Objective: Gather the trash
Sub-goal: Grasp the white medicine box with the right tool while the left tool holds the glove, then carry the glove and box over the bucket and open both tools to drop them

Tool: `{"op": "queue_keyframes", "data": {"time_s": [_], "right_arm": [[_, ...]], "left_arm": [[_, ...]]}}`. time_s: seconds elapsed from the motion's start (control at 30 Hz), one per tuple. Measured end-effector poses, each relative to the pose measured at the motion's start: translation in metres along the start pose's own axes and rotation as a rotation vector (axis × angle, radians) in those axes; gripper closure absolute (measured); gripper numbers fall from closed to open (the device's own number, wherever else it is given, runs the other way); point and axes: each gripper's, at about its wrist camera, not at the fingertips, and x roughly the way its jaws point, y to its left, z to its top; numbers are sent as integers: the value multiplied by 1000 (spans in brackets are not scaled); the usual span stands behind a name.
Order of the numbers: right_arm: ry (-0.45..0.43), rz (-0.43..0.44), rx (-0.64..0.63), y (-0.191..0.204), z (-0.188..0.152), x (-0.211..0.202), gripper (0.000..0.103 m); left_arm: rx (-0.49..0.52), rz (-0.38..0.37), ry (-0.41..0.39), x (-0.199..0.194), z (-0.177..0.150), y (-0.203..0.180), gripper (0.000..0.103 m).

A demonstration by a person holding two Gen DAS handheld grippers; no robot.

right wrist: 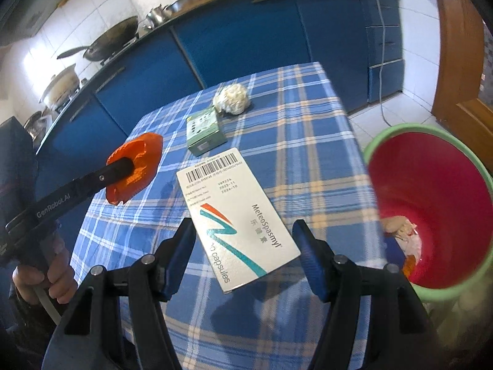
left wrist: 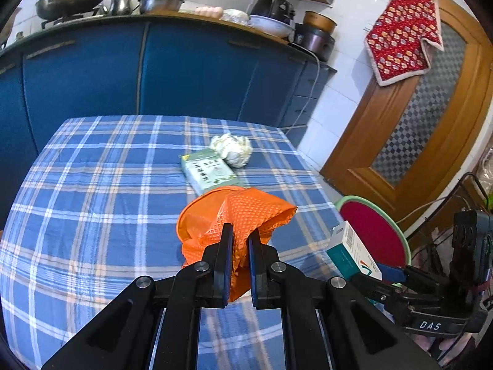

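In the right wrist view, the left gripper (right wrist: 135, 166) enters from the left edge, its fingertips buried in the orange glove (right wrist: 135, 166), so only the left wrist view shows it pinched between the fingers low at centre. At middle frame the green box (right wrist: 205, 134) and crumpled paper wad (right wrist: 231, 98) lie touching on the plaid tablecloth (right wrist: 308, 141). Low at centre, the right gripper (right wrist: 246, 240) frames the white capsule box (right wrist: 237, 215); whether the pads touch its edges I cannot tell, and the left wrist view shows only a corner. At right, the red bin (right wrist: 431, 203), cut off by the frame, holds scraps too blurred to name.
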Motion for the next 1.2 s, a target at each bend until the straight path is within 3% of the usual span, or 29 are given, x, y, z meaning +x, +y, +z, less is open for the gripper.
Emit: {"op": "queue_keyframes", "data": {"time_s": [0.53, 1.2], "right_arm": [[-103, -101, 135, -61, -9, -52, 36], [-113, -308, 338, -141, -28, -65, 36]], "left_arm": [[105, -82, 15, 14, 7, -61, 94], [206, -140, 62, 55, 14, -121, 94]]}}
